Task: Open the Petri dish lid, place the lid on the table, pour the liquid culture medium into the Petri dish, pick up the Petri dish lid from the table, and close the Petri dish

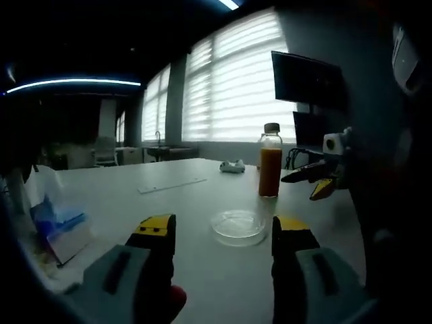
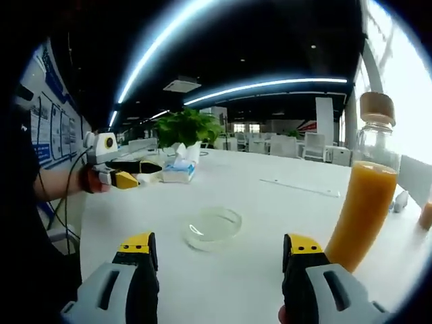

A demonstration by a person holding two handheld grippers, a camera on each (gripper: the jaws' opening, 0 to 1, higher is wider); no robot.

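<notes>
Hovering: left claw [image 1: 221, 233] apart | right claw [image 2: 220, 248] apart | Petri dish [image 1: 238, 226] between, untouched

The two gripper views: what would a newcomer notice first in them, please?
The eye goes first to the bottle of orange liquid, tall at the right of the right gripper view, standing on the white table. Next comes the clear Petri dish, lid on, lying ahead of the open left gripper. The right gripper, also open, faces the dish from the other side.
</notes>
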